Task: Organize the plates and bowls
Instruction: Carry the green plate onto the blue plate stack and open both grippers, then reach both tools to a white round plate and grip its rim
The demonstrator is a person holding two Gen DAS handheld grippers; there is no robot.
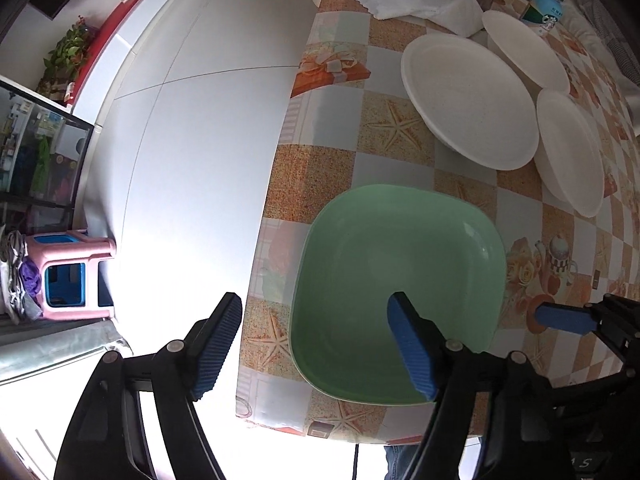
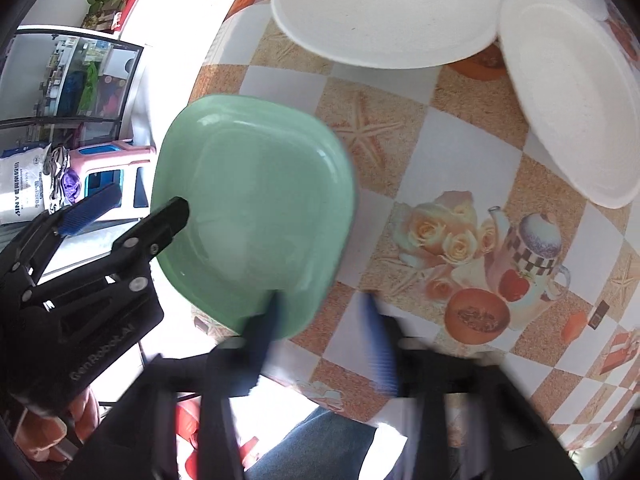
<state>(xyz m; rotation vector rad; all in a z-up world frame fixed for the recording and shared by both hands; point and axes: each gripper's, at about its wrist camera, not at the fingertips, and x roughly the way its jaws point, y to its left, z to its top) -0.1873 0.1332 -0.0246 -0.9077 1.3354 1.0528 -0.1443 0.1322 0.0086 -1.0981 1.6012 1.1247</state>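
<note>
both hand-held grippers stand spread over the corner of the bench. left hand-held gripper (image 1: 314, 314) points down with one blue ribbed pad out past the bench edge above the floor and the other over the inside of the pale green square plastic plate (image 1: 400, 276); the plate's near-left rim lies between its pads, and neither pad presses on it. right hand-held gripper (image 2: 324, 320), blurred in its own view, has one pad over the plate's near rim and the other over the checked tablecloth, likewise gripping nothing.

the green plate lies flat at the bench's near-left corner, on the patterned oilcloth-covered bench (image 1: 328, 184) printed with starfish, roses, a teapot and cut melon. beyond it, three white speckled oval plates (image 1: 468, 100) sit close together, the rims of neighbouring ones overlapping or touching.

writing i can make out: "genrobot.ai" moulded on the black body of the left hand-held gripper, seen from the right wrist view; a starbucks logo on a blue-and-white cup (image 1: 546, 6) at the far end of the bench; a white sack (image 2: 20, 184) on the floor has printing too small to read. a pink and blue plastic stool (image 1: 72, 276) stands on the white tiled floor.
</note>
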